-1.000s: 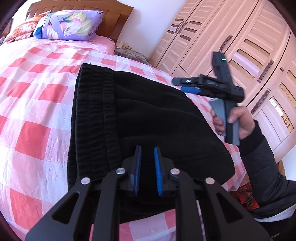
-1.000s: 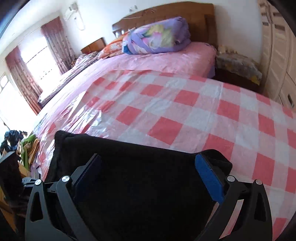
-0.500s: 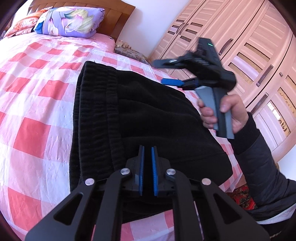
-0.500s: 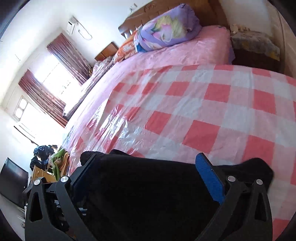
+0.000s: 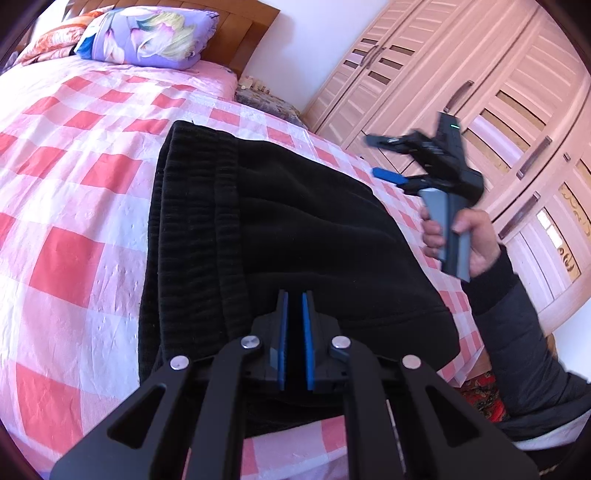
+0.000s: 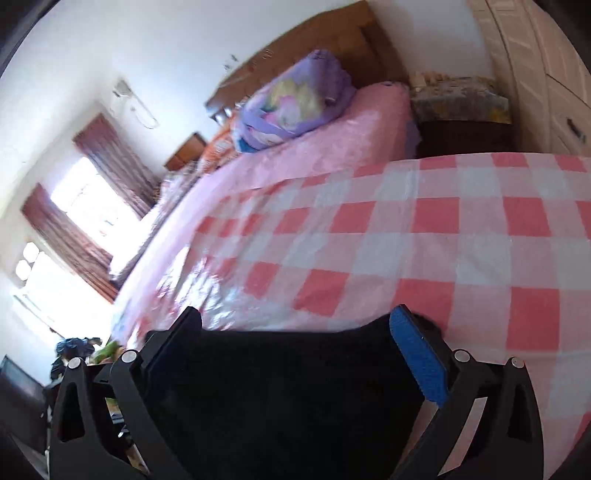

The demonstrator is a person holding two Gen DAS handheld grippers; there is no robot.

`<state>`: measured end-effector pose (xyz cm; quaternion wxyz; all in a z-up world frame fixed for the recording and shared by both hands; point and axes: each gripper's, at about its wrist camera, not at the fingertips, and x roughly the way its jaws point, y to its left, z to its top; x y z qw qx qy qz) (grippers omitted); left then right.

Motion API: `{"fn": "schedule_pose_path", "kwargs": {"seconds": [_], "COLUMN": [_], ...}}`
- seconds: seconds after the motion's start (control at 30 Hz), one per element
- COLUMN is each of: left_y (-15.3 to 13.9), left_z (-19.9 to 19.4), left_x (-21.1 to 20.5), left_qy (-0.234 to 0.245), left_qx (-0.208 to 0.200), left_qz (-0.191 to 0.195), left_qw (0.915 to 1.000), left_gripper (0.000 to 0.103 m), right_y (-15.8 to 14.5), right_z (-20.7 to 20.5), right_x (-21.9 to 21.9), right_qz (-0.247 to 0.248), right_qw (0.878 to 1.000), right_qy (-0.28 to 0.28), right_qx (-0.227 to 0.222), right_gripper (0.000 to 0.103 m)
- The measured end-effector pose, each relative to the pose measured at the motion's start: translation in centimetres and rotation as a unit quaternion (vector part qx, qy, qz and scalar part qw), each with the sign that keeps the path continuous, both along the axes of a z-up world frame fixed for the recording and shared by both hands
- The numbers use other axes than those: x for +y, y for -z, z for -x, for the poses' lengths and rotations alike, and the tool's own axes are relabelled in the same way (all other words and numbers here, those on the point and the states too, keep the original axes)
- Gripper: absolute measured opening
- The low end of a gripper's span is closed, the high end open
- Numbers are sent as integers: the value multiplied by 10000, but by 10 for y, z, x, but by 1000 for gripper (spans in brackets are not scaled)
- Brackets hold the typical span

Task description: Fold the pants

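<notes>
The left gripper [image 5: 294, 295] sits low in the centre of its frame, its blue pads nearly together with only a thin slit between and no cloth seen in it; it points over the near edge of the pants [image 5: 258, 240], which lie folded in a black block across the middle of the frame, waistband ribs running up the left side. At the right of that frame the right gripper [image 5: 373, 155] is raised in the air beside the pants, tilted and blurred, its fingers spread wide and empty; the right hand [image 5: 465, 236] wraps the grey handle, a dark sleeve trailing to the lower right. In its own view the spread fingers frame the bottom edge, the pants [image 6: 280, 387] a dark mass between them. The pants rest on a bed [image 5: 74, 184] with a pink-and-white checked sheet; a purple floral quilt [image 5: 147, 33] lies at the upper left against a wooden headboard [image 5: 255, 22]; a pale wardrobe [image 5: 480, 74] fills the upper right; curtained windows [image 6: 92, 206] glow at the left of the right view.
</notes>
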<state>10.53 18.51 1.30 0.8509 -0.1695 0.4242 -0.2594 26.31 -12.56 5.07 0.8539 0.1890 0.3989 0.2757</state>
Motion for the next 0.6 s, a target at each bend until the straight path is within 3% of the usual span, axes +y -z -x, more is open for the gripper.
{"fn": "schedule_pose_path", "kwargs": {"seconds": [0.03,0.1,0.17,0.23,0.3,0.43,0.5,0.53,0.6], "left_y": [-4,-25,-51,-71,-80,-50,-20,-4,-2], "left_z": [0,4,5,-5,-24,-75,-95,-101,-96], "left_x": [0,-2,-12,-29,-47,-62,-54,-46,-31], "left_qy": [-33,-186,-235,9,68,92,-137,-130,-140], "left_qx": [77,-78,-517,-772,-980,-752,-465,-325,-521], "left_qz": [68,53,-97,-179,-463,-958,-1123,-1012,-639], "left_qw": [9999,9998,9983,9969,9941,9925,9925,9942,9965], "left_gripper": [18,73,91,93,101,101,101,101,101], "right_y": [-3,-3,1,8,15,41,55,59,61], "right_z": [20,68,115,150,181,203,203,198,194], "right_x": [2,5,2,2,0,36,39,35,32], "right_qz": [221,853,1149,1290,1462,2293,2136,1942,1857], "right_qw": [9996,9948,9900,9868,9822,9613,9663,9728,9754], "right_qy": [-53,-96,-22,-12,38,-94,-102,-85,-125], "right_qx": [-155,-541,-817,-982,-1176,-1526,-1437,-1258,-1185], "right_gripper": [99,99,99,99,99,99,99,99,99]}}
